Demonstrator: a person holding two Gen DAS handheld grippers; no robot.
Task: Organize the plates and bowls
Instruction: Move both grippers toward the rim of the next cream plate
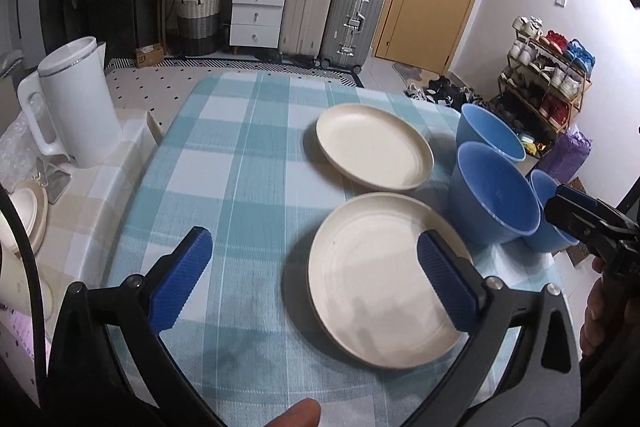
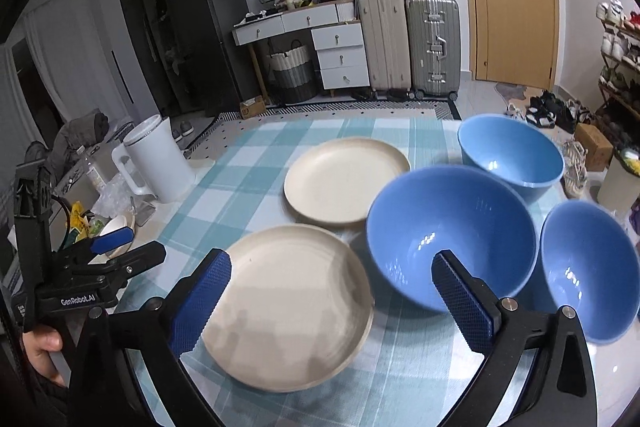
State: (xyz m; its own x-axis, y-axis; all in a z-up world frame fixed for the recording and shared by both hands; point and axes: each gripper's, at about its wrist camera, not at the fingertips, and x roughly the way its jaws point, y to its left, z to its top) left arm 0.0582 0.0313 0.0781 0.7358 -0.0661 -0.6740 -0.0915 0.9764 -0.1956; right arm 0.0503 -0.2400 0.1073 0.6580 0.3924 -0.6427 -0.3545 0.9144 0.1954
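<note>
Two cream plates lie on the blue checked tablecloth, the near plate (image 1: 380, 279) (image 2: 288, 307) and the far plate (image 1: 374, 147) (image 2: 344, 179). To their right stand three blue bowls: a far bowl (image 1: 488, 139) (image 2: 512, 155), a middle bowl (image 1: 496, 195) (image 2: 448, 235) and a right bowl (image 1: 548, 215) (image 2: 588, 267). My left gripper (image 1: 316, 279) (image 2: 128, 247) hovers open above the near plate's left side, holding nothing. My right gripper (image 2: 332, 301) (image 1: 576, 215) hangs open over the gap between the near plate and the middle bowl, also holding nothing.
A white kettle (image 1: 76, 107) (image 2: 160, 163) stands on a beige side surface at the left, with another cream plate (image 1: 24, 219) and clutter beside it. The tablecloth (image 1: 240, 167) has bare room on its left half. Suitcases, drawers and a shoe rack stand beyond the table.
</note>
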